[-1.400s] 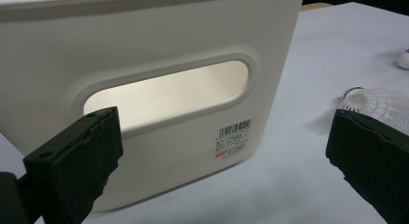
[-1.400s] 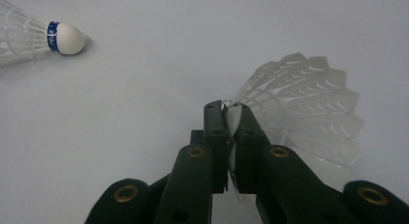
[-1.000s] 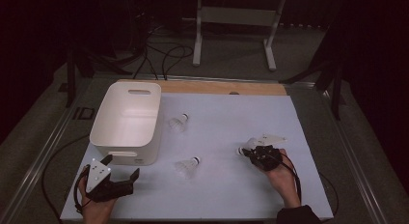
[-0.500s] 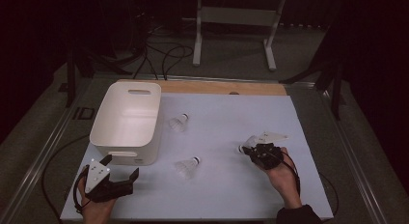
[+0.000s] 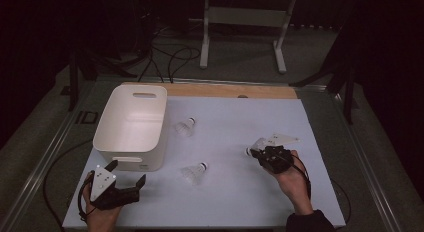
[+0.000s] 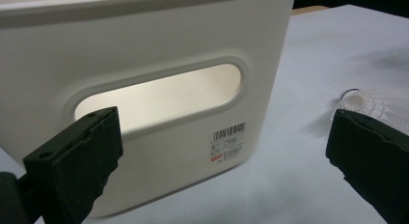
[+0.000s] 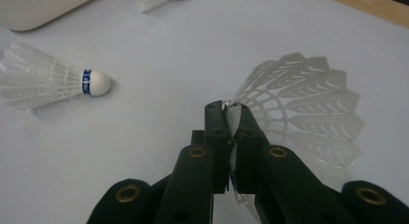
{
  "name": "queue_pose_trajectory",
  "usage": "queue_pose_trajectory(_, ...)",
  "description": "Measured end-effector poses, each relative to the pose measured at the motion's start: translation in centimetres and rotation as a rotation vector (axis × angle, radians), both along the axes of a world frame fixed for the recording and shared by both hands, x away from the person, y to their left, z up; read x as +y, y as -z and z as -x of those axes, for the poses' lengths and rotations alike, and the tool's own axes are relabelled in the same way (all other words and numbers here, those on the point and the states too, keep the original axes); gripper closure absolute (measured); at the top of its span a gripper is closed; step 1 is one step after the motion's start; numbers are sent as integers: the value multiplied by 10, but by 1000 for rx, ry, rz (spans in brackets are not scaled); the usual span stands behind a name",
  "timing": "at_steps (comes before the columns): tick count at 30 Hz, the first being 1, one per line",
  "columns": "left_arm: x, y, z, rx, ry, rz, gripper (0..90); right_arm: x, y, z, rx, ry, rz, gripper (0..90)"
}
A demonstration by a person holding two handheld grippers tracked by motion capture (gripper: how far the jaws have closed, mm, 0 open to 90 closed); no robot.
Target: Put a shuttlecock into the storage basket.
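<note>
Three white feathered shuttlecocks are on the pale table. One shuttlecock (image 5: 185, 127) lies beside the white bin (image 5: 131, 123), and another (image 5: 194, 173) lies near the table's middle front. At the right, my right gripper (image 5: 259, 151) is shut on the feather skirt of the third shuttlecock (image 5: 256, 144). In the right gripper view the jaws (image 7: 226, 112) pinch the skirt edge of that shuttlecock (image 7: 308, 108). My left gripper (image 5: 127, 172) rests open at the front left, just before the bin. Its fingertips (image 6: 91, 137) stand wide apart, facing the bin's handle slot (image 6: 159, 96).
The bin is empty inside as far as I can see. A wooden strip (image 5: 235, 90) runs along the table's far edge. Cables and a metal stand (image 5: 245, 22) are on the dark floor beyond. A cable (image 5: 55, 172) trails off the table's left side.
</note>
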State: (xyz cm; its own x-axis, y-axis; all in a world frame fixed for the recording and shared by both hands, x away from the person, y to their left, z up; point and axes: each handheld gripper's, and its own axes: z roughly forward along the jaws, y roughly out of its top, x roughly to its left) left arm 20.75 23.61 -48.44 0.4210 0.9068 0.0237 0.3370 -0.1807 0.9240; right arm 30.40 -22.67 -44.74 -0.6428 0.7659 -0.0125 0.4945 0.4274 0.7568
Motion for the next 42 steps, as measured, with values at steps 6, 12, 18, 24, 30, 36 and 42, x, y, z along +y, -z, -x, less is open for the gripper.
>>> queue_pose_trajectory(6,-1,0,0,-10,8,-5,1,5,-7,0,-18,-12,2,873)
queue_pose_trajectory(12,-2,0,1,-15,15,-9,1,8,-12,0,-24,-21,-1,873)
queue_pose_trajectory(18,-5,1,0,-17,26,-27,1,10,-16,1,-39,-21,-3,872)
queue_pose_trajectory(24,-7,1,0,-28,35,-38,1,11,-21,2,-52,-19,-1,872)
queue_pose_trajectory(30,-7,1,0,-34,37,-42,1,13,-24,1,-61,-10,-12,872)
queue_pose_trajectory(36,-8,1,1,-37,43,-58,1,15,-28,0,-66,-4,-20,872)
queue_pose_trajectory(42,-7,0,1,-41,42,-54,1,17,-30,0,-63,-2,-27,872)
